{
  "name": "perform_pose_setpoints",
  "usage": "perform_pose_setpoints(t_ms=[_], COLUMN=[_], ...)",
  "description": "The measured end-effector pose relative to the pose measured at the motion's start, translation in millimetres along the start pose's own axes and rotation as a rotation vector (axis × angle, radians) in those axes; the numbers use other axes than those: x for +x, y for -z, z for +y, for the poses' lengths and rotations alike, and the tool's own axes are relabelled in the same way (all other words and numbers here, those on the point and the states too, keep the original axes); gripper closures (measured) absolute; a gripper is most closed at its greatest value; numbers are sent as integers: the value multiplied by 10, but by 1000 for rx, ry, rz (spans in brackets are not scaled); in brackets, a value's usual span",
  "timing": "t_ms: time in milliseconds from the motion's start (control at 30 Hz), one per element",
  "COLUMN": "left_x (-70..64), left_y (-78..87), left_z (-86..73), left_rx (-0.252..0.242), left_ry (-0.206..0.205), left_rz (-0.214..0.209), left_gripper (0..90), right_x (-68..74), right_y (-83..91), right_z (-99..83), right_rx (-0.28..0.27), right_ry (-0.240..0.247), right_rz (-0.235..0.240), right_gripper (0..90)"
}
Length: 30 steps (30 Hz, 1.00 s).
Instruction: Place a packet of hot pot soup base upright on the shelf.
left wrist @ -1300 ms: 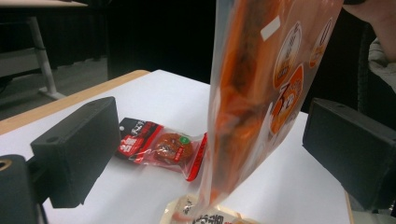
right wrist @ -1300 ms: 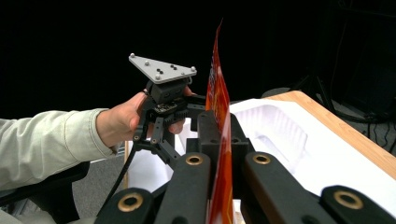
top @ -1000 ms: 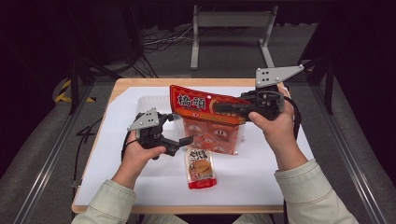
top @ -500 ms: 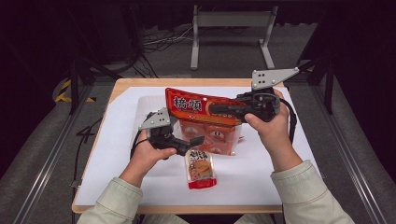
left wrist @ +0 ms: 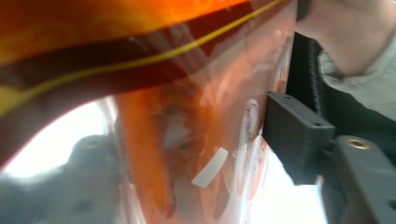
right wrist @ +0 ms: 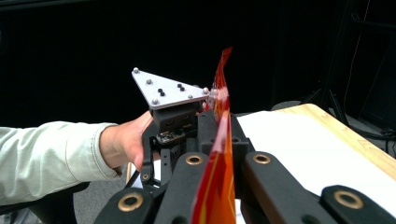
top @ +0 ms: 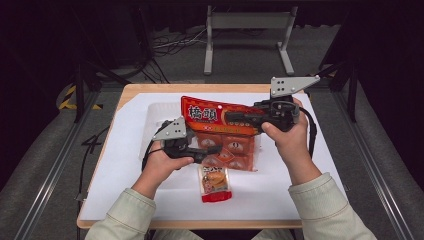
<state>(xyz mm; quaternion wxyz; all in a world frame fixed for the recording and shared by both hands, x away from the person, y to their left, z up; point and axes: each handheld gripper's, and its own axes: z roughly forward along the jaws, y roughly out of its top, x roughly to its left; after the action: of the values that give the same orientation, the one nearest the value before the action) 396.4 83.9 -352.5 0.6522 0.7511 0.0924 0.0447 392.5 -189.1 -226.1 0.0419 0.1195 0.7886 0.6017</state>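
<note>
The snack bag [top: 220, 131] is held above the middle of the bench [top: 150, 90], its red printed top band tilted and its clear lower part showing orange packets inside. It is made of glossy, crinkled plastic film. The right tool [top: 235, 118] is closed on the top band from 3 o'clock, its black jaws pressed against both faces of the film. The left tool [top: 212, 150] is seen at the bag's lower edge from 9 o'clock; whether it is clamped on the film cannot be told.

A small single packet [top: 215, 183], flat and rectangular with red ends, is seen lying on the white sheet [top: 125, 150] at 6 o'clock of the bag, just apart from it.

In the right gripper view the bag [right wrist: 218, 158] is shown edge-on as a thin red-orange blade between two jaws, with the left tool's grey three-cornered plate [right wrist: 168, 89] and a hand [right wrist: 123, 142] beyond. In the left gripper view the see-through film [left wrist: 187, 140] is shown very close and blurred, with a small white strip on it and one black jaw block at 3 o'clock.
</note>
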Motion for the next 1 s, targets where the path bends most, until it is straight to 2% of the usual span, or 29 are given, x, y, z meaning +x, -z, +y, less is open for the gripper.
perform_pose_setpoints(t_ms=[133,200,333,633,800,1000], left_x=[-17,-20,-41,-87,-116,-124], left_y=[4,5,8,-4,-10,-24], left_z=[19,25,47,73,105,122], left_rx=[-13,-4,15,33,55,49], left_ry=[-2,-2,22,31,60,55], left_rz=[-40,-47,-69,-42,-34,-25], left_gripper=[589,625,699,713,714,715], right_x=[-15,-22,-32,-55,-60,-74], right_y=[-2,2,8,30,50,85], right_z=[-10,-18,-30,-56,-70,-78], right_rx=[-7,-14,-12,-15,-16,-27], right_ry=[-3,-5,-3,0,2,2], right_rz=[2,4,5,6,0,-15], right_gripper=[900,900,900,900,899,884])
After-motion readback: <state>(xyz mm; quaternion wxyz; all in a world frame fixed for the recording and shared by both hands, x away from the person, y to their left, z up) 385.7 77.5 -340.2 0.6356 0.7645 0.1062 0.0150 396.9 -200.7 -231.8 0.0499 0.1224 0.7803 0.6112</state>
